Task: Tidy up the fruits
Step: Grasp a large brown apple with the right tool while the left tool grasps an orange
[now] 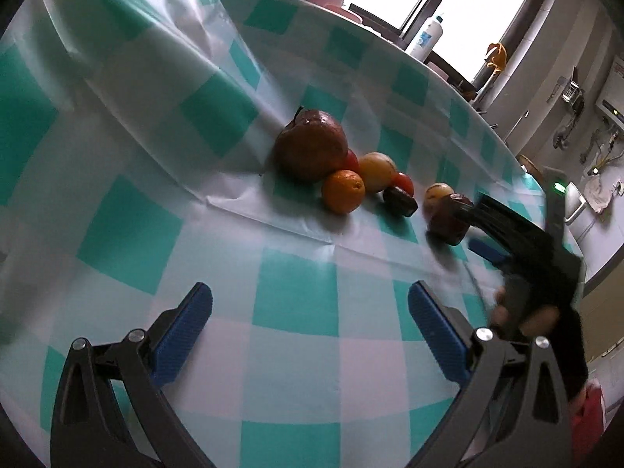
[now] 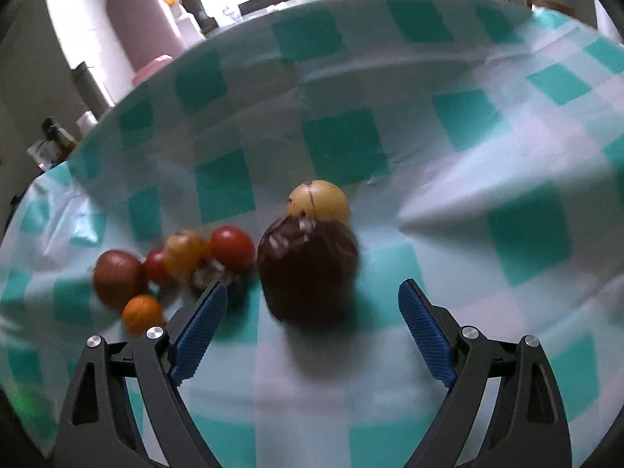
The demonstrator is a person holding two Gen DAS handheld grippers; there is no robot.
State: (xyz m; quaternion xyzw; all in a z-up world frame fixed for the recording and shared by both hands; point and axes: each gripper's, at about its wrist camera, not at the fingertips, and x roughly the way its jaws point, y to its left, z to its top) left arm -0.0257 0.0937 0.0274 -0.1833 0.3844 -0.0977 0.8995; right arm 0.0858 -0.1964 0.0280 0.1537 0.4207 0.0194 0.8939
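Glossy, smooth plastic-looking tablecloth [image 1: 296,296] under both grippers, creased and catching window glare. Ahead of the left gripper [image 1: 310,312]: ribbed blue rubbery-looking pads [image 1: 183,327] on matt black plastic-looking fingers, with bright metal pivot pins. Same ribbed blue pads [image 2: 425,331] on the right gripper [image 2: 312,323]. Just ahead of it, a dark maroon fruit [image 2: 308,269], dull-skinned, top scuffed pale. Beyond that, a smooth yellow fruit [image 2: 318,202] with a soft sheen. Off to its left, a shiny red tomato [image 2: 232,247] and a matt orange [image 2: 142,314], finely dimpled in the left view
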